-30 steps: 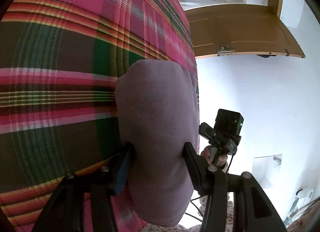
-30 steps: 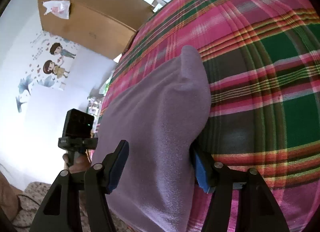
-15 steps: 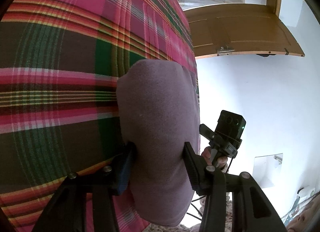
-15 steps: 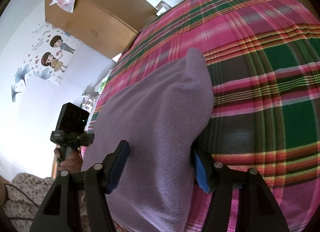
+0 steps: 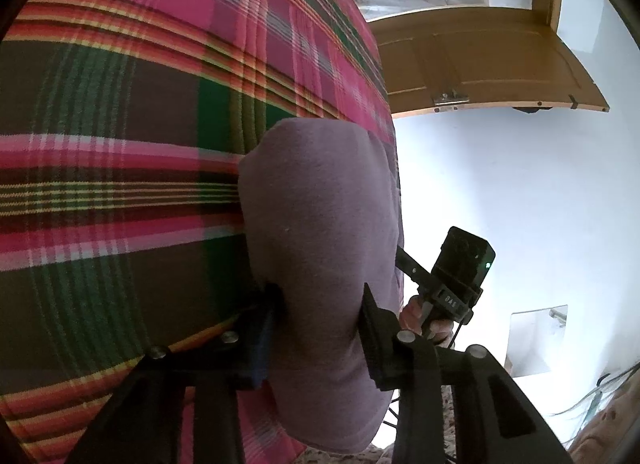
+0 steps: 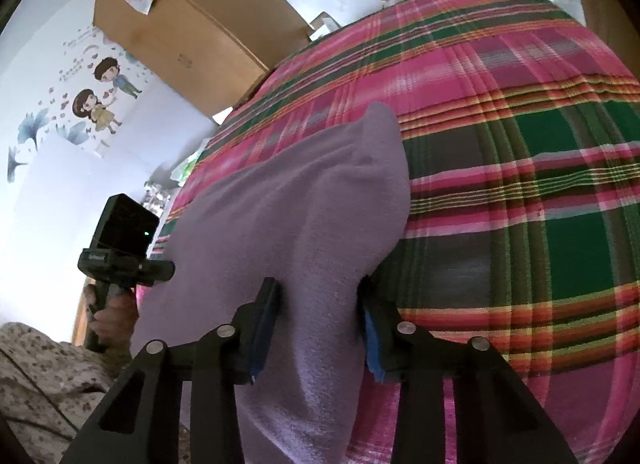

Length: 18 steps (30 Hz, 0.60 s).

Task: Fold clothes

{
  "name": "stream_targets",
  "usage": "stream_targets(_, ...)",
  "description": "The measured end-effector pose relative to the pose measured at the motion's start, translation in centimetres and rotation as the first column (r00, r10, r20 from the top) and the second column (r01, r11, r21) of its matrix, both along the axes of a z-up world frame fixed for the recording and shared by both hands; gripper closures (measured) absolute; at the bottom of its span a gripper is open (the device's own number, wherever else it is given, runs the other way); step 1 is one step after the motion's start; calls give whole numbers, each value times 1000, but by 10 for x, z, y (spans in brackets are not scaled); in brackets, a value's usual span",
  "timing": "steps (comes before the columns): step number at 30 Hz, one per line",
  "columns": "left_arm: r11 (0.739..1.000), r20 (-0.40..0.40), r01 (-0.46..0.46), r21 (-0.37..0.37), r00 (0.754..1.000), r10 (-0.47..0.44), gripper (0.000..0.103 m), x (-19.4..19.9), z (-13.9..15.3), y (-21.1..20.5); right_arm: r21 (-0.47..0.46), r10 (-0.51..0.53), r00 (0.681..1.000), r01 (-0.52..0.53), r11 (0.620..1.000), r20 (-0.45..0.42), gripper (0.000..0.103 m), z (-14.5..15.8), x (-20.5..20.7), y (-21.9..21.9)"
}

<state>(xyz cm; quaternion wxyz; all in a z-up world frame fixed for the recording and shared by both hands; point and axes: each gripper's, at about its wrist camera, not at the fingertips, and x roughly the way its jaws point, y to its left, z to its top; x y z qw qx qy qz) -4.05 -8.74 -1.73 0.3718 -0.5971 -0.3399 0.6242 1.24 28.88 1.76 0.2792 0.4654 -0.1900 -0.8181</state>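
A purple fleece garment (image 5: 320, 204) lies folded along the near edge of a bed with a pink, green and brown plaid cover (image 5: 120, 144). One end of it runs between the fingers of my left gripper (image 5: 320, 304), whose jaws are closing and whose pads press into the cloth. In the right wrist view the garment (image 6: 280, 204) has its other end bunched and creased between the closing pads of my right gripper (image 6: 318, 296). Each view shows the other gripper's camera block (image 5: 464, 260) (image 6: 124, 224) with a hand beneath it.
The plaid cover (image 6: 520, 144) stretches away beyond the garment. A wooden door (image 5: 480, 60) stands past the bed on the left wrist side. A wooden cabinet (image 6: 180, 32) with a white bag on top, wall stickers (image 6: 100, 96) and a floral sleeve (image 6: 40, 364) show on the right wrist side.
Both pairs of jaws have narrowed onto the purple garment, which is now pinched and creased between the pads. The right gripper has rolled a little; the left has stayed in place.
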Motion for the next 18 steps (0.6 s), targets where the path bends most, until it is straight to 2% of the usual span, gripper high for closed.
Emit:
stream_targets(11, 1000, -25, -15, -9, 1000, 15, 68, -4, 1, 15, 165, -26, 996, 41, 985, -91, 67, 5, 10, -23)
stream_targets(15, 1000, -31, -20, -17, 999, 20, 68, -5, 2, 23, 198, -43, 992, 65, 978, -115, 71, 7, 13, -30)
stream_targets(18, 998, -66, -24, -60, 998, 20, 68, -2, 10, 33, 279, -34, 986, 79, 957, -163, 76, 12, 19, -43)
